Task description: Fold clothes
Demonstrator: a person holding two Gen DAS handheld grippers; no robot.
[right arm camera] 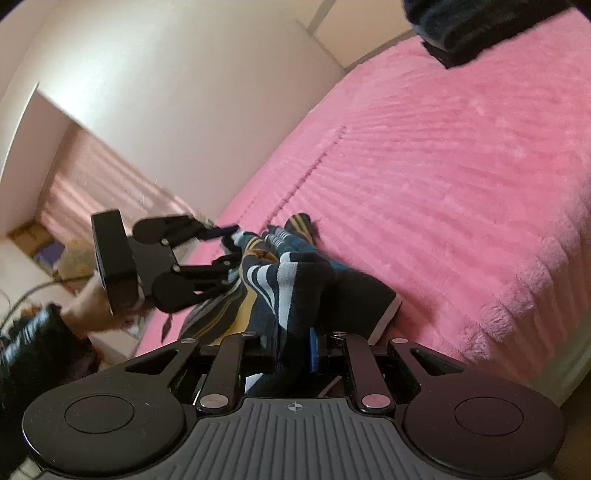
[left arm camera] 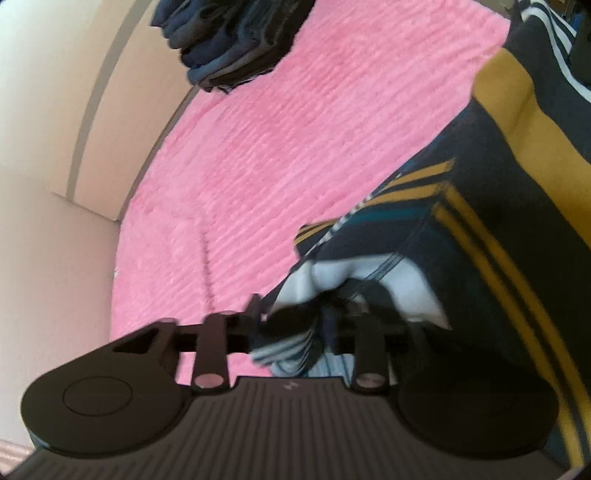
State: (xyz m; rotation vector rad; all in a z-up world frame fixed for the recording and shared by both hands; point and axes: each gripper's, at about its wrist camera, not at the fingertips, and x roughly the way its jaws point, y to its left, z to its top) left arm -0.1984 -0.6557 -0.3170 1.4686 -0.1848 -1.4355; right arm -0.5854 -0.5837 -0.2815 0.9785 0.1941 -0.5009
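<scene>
A navy garment with mustard, teal and white stripes (left arm camera: 491,206) hangs stretched between both grippers above the pink bed cover (left arm camera: 277,155). My left gripper (left arm camera: 317,325) is shut on a bunched edge of it. In the right wrist view my right gripper (right arm camera: 291,343) is shut on another edge of the striped garment (right arm camera: 280,280). The left gripper (right arm camera: 231,245) shows there at the left, clamped on the far end of the cloth, with the hand behind it.
A stack of folded dark clothes (left arm camera: 229,40) sits at the far end of the bed; it also shows in the right wrist view (right arm camera: 480,26). A cream wall (right arm camera: 184,92) runs along the bed's side. Pink curtains (right arm camera: 96,188) hang beyond.
</scene>
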